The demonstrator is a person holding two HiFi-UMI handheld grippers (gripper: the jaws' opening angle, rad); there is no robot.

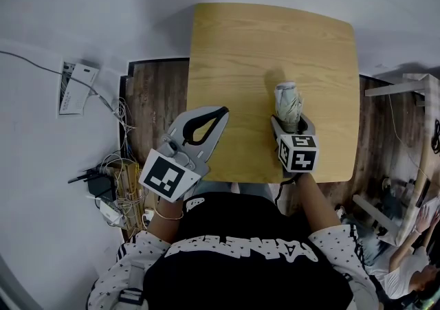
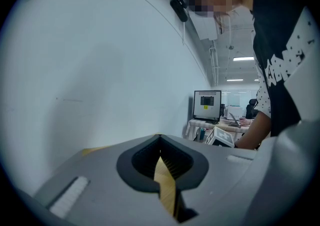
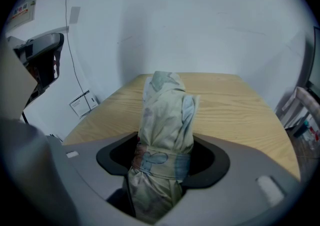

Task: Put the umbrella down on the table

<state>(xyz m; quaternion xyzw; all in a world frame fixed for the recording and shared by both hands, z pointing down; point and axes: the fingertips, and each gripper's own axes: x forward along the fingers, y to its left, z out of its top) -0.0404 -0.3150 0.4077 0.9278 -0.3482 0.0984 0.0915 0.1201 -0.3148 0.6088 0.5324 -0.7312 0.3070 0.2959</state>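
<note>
Umbrella [image 3: 163, 130] in right hand-held gripper [image 1: 291, 123]

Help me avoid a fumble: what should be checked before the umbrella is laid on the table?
1. Hold: the right gripper has its jaws closed around the folded umbrella: ok.
2. Bundle: the strap is wrapped around the umbrella: ok.
3. Landing spot: the table ahead of the umbrella is bare wood: ok.
4. Path: the left gripper is off to the side at the table's near edge, jaws together and empty: ok.
5. Gap between the umbrella's lower end and the tabletop: cannot tell.
</note>
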